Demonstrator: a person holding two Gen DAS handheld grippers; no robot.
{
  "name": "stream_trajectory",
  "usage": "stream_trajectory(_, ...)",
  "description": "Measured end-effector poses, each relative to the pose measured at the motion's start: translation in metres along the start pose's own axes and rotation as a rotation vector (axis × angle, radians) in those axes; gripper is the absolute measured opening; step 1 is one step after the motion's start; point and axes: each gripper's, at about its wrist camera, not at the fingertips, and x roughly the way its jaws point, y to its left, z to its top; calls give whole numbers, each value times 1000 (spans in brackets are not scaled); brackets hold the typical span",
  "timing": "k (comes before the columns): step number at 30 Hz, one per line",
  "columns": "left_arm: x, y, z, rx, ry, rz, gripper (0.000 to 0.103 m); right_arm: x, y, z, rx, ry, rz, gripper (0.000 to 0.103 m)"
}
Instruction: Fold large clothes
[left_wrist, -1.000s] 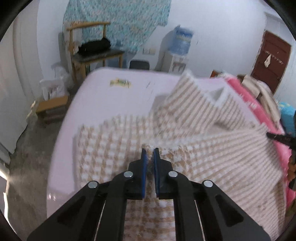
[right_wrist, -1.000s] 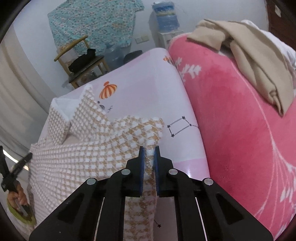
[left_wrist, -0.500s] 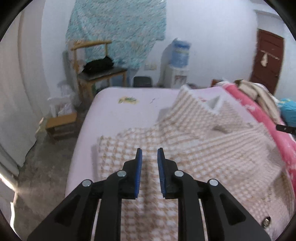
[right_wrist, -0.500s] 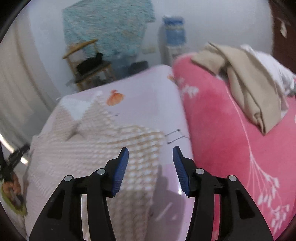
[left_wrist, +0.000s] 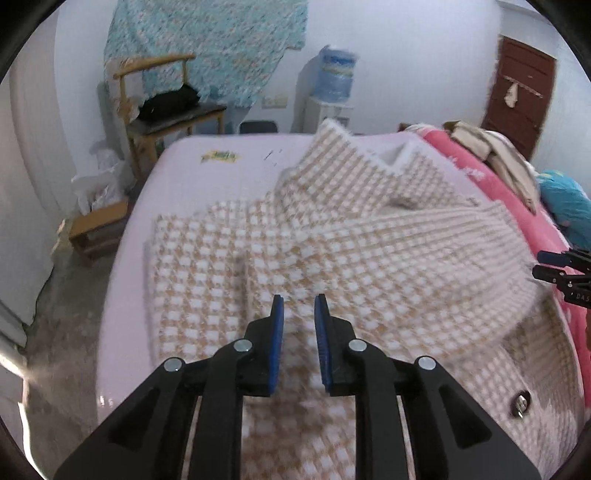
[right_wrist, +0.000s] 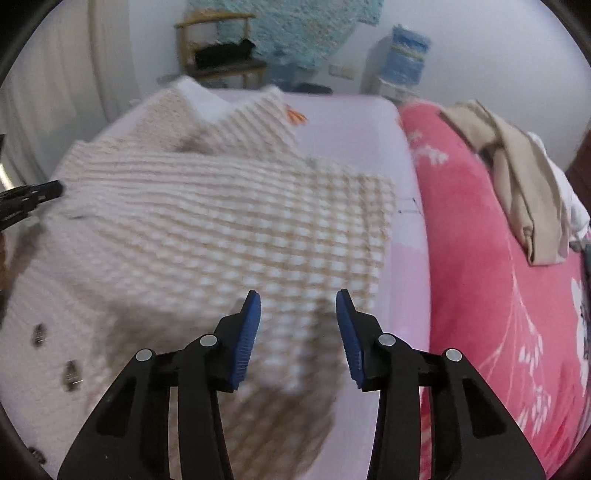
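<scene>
Beige-and-white checked knit cardigan (left_wrist: 369, 258) spread on pale lilac bed sheet (left_wrist: 207, 173), sleeves folded across body; metal buttons (right_wrist: 70, 374) showing near lower edge.

L tongs (left_wrist: 298, 306): blue pads a narrow gap apart, nothing pinched, hovering just above cardigan w/ fabric showing thru gap.

R tongs (right_wrist: 298, 306): wider gap, jaws just been closing a bit, no cloth betw. pads, above sleeve end nr cardigan's right edge.

Pink floral blanket (right_wrist: 498, 277) beside sheet, w/ tan crumpled garment (right_wrist: 517, 177) on top.

Containers: blue water-cooler bottle (left_wrist: 334, 72) on white dispenser by back wall, fill level can't tell. White plastic bags (left_wrist: 99, 181) on floor by low wooden stool (left_wrist: 98, 225), contents can't tell. Black bag (left_wrist: 168, 103) on wooden chair (left_wrist: 162, 110) under teal patterned cloth (left_wrist: 207, 40) on wall. Dark red door (left_wrist: 517, 96) far right.
</scene>
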Motion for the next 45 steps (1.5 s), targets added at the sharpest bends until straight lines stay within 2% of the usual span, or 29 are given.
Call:
stream_trajectory(1,-3,-4,-2,15,2,-12,18,-2,6,-2,-13,-1,3,41)
stream_trajectory(3,4,-8,-9,33,50,-6,27,5,18,-12,-35,25,-10,43)
stream_trajectory(4,9,-8,-15,33,73,14,27,14,19,-15,-34,56,-17,44)
stream_trajectory(6,10,-11,-18,41,63,29,28,25,19,-22,-8,80,-19,44)
stream_trajectory(8,1,-12,-16,21,71,41,28,14,22,-20,5,73,-44,44)
stream_trajectory(10,-21,-14,-17,11,40,23,32,-12,27,-24,40,39,-13,47)
stream_trajectory(13,-57,-23,-30,39,12,42,43,-49,39,-43,96,12,42,56)
stream_trajectory(16,-88,-40,-50,80,19,43,53,-75,58,-71,140,23,112,63)
stream_trajectory(21,-120,-69,-99,95,80,26,69,-104,95,-117,186,37,151,74)
stream_trajectory(23,-124,-79,-121,91,120,31,71,-106,104,-130,208,50,147,78)
stream_trajectory(26,-123,-93,-148,107,148,61,74,-100,108,-143,255,76,152,78)
stream_trajectory(29,-118,-102,-167,96,167,95,78,-96,119,-155,246,103,92,80)
stream_trajectory(30,-115,-104,-174,90,176,96,79,-93,121,-158,247,106,84,82)
stream_trajectory(31,-111,-105,-179,89,186,99,80,-89,120,-162,248,112,83,89)
stream_trajectory(32,-106,-106,-185,87,197,113,81,-84,122,-164,247,126,71,90)
stream_trajectory(35,-104,-108,-190,75,168,142,87,-77,130,-169,219,124,29,94)
stream_trajectory(39,-103,-103,-191,38,173,140,93,-75,133,-170,229,116,8,95)
stream_trajectory(45,-104,-101,-192,17,168,155,97,-77,138,-175,229,103,-11,95)
